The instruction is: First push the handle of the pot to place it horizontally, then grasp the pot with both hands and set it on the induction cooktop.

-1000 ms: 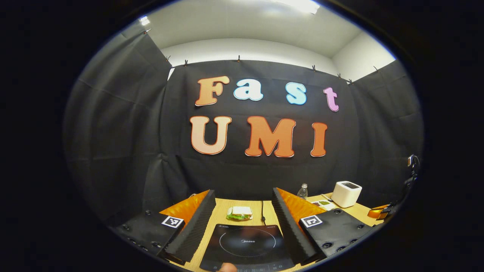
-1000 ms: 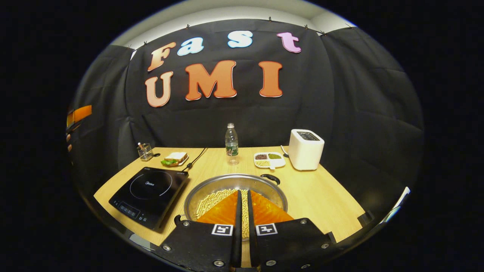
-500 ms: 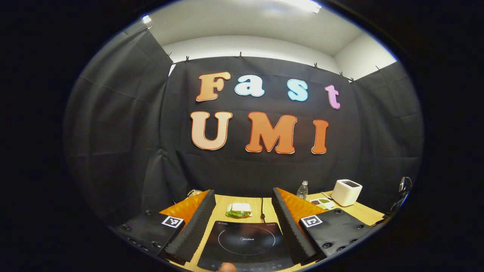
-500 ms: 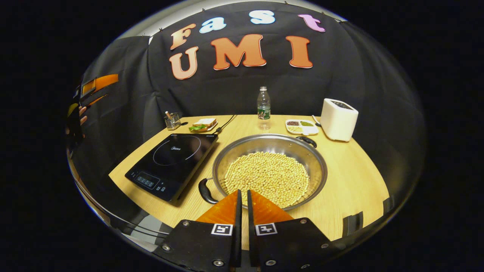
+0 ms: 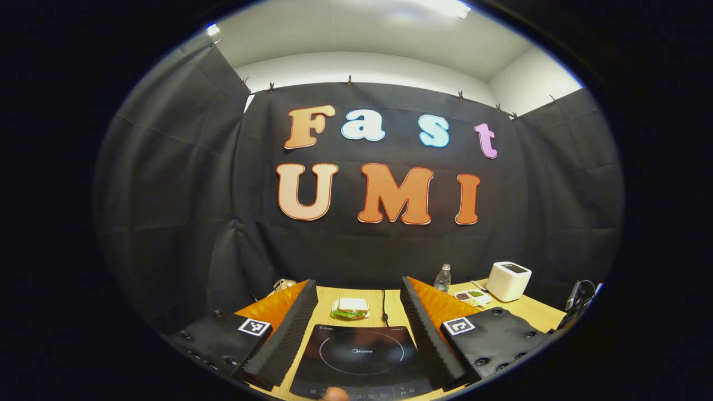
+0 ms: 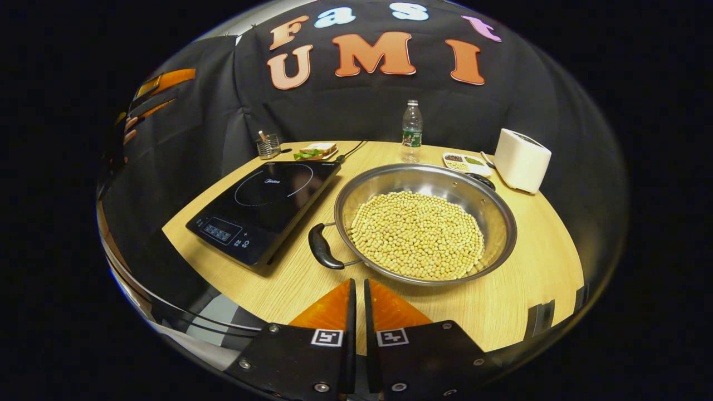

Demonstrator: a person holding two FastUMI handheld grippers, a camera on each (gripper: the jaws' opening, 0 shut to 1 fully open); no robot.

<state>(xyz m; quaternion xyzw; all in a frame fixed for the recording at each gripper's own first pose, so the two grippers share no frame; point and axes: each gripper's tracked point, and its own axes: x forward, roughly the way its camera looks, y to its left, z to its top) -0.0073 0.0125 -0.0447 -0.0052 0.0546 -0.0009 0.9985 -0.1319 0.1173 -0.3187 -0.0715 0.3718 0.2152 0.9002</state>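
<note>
Lining up to push the pot handle

The right gripper (image 6: 356,287), fingers pressed together and empty, is hovering near the pot (image 6: 424,223) beside the cooktop (image 6: 267,206); nudging the near handle (image 6: 321,253) sideways, gently, looks wisest. The left gripper (image 5: 356,289) is gaping open over the wooden table (image 6: 518,301) in the black-curtained booth.

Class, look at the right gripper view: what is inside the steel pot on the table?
The pot holds a layer of pale yellow beans that covers most of its bottom. The beans hide the floor beneath them, so anything under them cannot be seen.
</note>
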